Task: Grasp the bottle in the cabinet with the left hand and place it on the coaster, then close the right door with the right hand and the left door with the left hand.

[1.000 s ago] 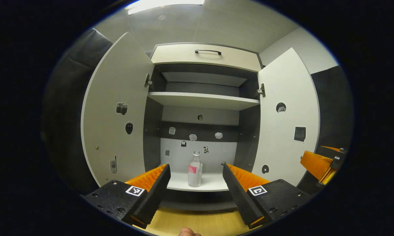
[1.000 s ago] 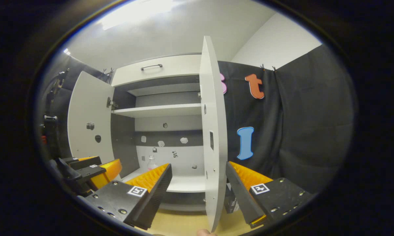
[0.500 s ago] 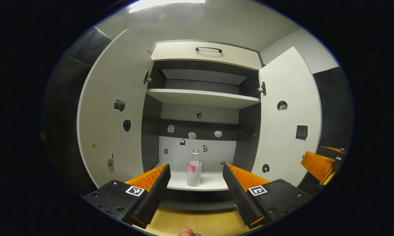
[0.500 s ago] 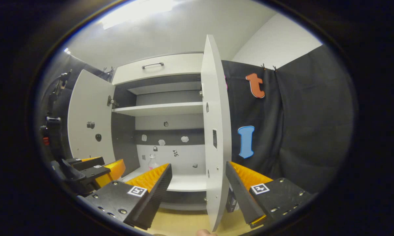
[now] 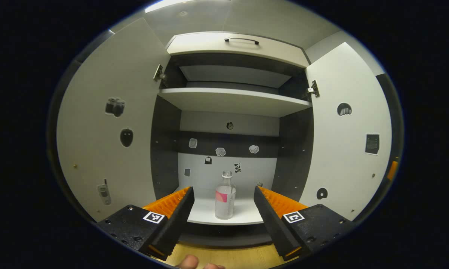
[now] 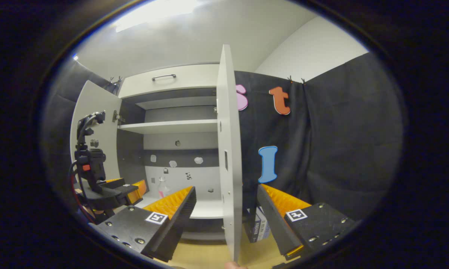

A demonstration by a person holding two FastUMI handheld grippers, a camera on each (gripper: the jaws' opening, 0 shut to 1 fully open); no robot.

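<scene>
- Your left gripper (image 5: 222,209) stands with its fingers spread wide and nothing between them. It points straight into the open cabinet (image 5: 233,100).
- The bottle (image 5: 225,195) stands upright on the bottom shelf (image 5: 243,215), near that shelf's front edge. Its long axis is vertical, with the neck and mouth at the top.
- In the left gripper view, the bottle lies dead ahead and farther in, framed in the gap between the two fingers and apart from both. The gap is clearly wider than the bottle body.
- The coming move therefore turns on depth alone: judge it as a straight advance along the finger axis, with little or no sideways correction, until the fingers flank the body below the neck.
- Your left gripper is the nearer tool. In the right gripper view it (image 6: 114,188) sits at the far left, in front of the shelf, with the bottle (image 6: 163,188) just beyond it.
- Your right gripper (image 6: 226,213) is also spread wide and holds nothing. The edge of the open right door (image 6: 230,157) passes between its fingers; contact cannot be confirmed.
- Both doors stand open: the left door (image 5: 108,123) and the right door (image 5: 346,138) flank the approach path.
</scene>
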